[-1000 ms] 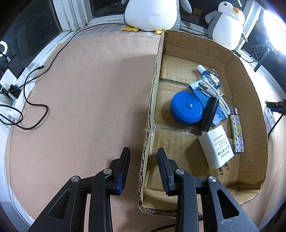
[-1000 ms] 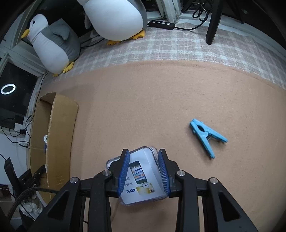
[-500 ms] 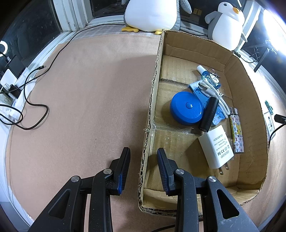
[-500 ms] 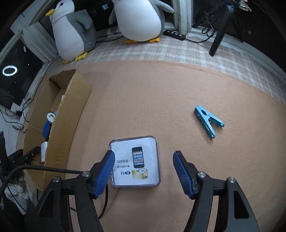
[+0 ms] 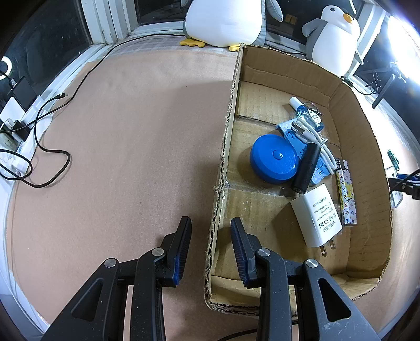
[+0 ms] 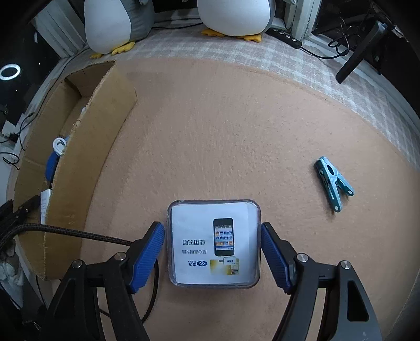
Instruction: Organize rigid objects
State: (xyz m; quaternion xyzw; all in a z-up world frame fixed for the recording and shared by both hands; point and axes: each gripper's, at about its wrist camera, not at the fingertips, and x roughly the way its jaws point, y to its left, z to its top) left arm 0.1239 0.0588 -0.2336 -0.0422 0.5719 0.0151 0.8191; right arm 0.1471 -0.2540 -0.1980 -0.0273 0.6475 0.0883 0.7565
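A clear plastic case with a phone-picture card [image 6: 214, 242] lies flat on the tan mat. My right gripper [image 6: 212, 248] is open, its blue pads [image 6: 148, 249] standing on either side of the case with small gaps. A teal clothespin [image 6: 333, 183] lies to the right. The cardboard box [image 5: 362, 126] holds a blue round disc [image 5: 274, 158], a black cylinder [image 5: 305, 168], a white charger [image 5: 316, 216], a patterned lighter [image 5: 346, 199] and a white cable [image 5: 309, 132]. My left gripper [image 5: 211, 236] straddles the box's left wall [image 5: 223, 162], slightly apart, holding nothing.
Two penguin plush toys [image 5: 225, 21] [image 5: 333, 34] sit behind the box by the window. Black cables [image 5: 50, 157] and a power strip lie at the mat's left edge. A black braided cable [image 6: 78, 233] runs under the right gripper. The box's side wall [image 6: 86, 162] stands to the left.
My right gripper let go of the clear case, opened wide and drew back; the case now lies on the mat between the pads. The left gripper has not moved.
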